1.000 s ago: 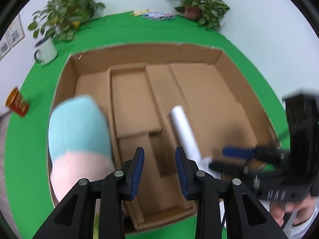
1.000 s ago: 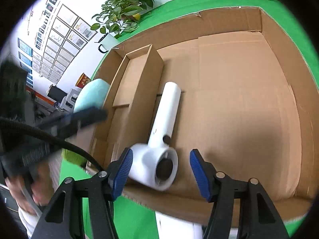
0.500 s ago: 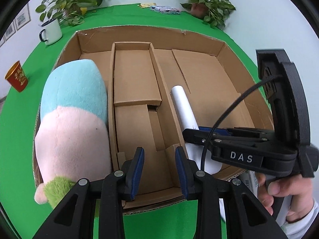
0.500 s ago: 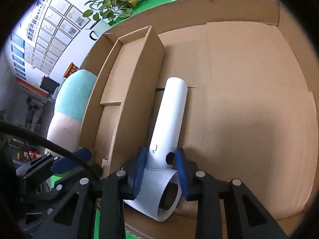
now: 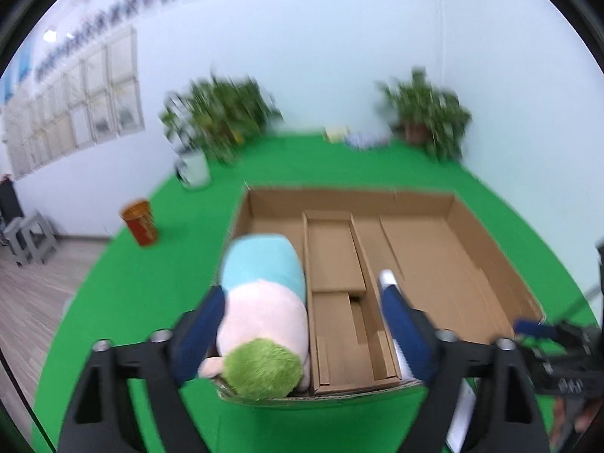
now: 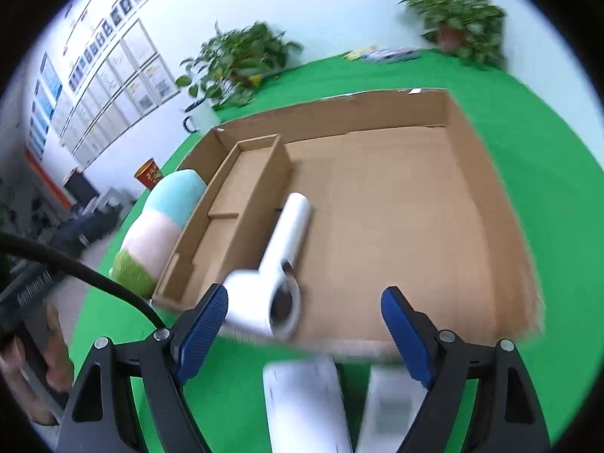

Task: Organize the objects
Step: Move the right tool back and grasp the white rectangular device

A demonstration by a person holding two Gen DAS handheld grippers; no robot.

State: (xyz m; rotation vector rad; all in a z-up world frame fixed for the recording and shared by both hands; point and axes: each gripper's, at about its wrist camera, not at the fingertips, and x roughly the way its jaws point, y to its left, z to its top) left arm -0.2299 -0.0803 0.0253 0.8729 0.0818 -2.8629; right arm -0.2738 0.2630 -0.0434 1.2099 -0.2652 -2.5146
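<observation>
A shallow cardboard box (image 5: 490,264) (image 6: 434,196) lies on the green cloth. A plush toy (image 5: 264,302) (image 6: 162,222), blue, pink and green, lies in its left compartment. A white hair dryer (image 6: 275,264) lies in the large compartment against the divider; in the left wrist view only its handle tip (image 5: 387,277) shows. My left gripper (image 5: 302,336) is open, above the box's near edge. My right gripper (image 6: 302,324) is open and empty, just behind the dryer's head. A white object (image 6: 305,400) lies on the cloth below it.
Two potted plants (image 5: 222,113) (image 5: 426,117) stand at the table's back. A white mug (image 5: 194,168) and a red cup (image 5: 139,221) stand left of the box. Flat packets (image 5: 355,137) lie at the back. The narrow middle compartment (image 5: 332,256) holds nothing.
Both grippers have opened wide and pulled back and up from the box. The right gripper has let go of the hair dryer, which now lies in the large compartment.
</observation>
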